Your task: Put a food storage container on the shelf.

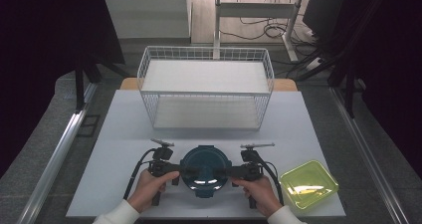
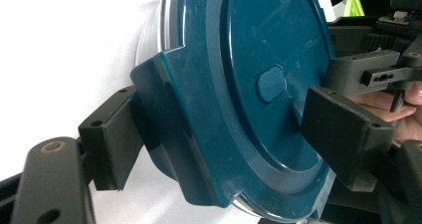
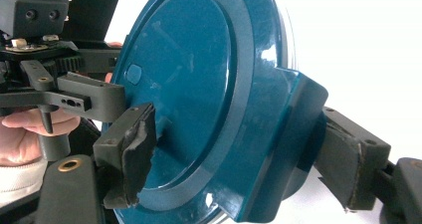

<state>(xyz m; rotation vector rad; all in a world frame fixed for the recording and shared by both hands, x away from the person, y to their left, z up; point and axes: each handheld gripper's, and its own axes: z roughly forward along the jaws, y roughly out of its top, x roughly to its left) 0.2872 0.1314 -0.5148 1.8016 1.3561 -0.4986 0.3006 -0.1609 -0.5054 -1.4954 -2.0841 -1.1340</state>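
Note:
A round dark-blue container (image 1: 204, 170) with a clip-on lid sits near the table's front edge. My left gripper (image 1: 183, 171) comes at it from the left and my right gripper (image 1: 226, 172) from the right, each held in a hand. In the left gripper view the jaws (image 2: 229, 134) straddle a side latch (image 2: 169, 129), one pad under the flap and the other on the lid top. In the right gripper view the gripper (image 3: 239, 162) clasps the opposite latch (image 3: 283, 144) the same way, with a worn pad (image 3: 132, 149) lying on the lid.
A white wire basket shelf (image 1: 144, 69) with two levels stands at the back of the white table (image 1: 114, 134). A yellow-green square tray (image 1: 308, 184) lies at the front right, close to my right hand. Desk legs and cables stand on the floor beyond.

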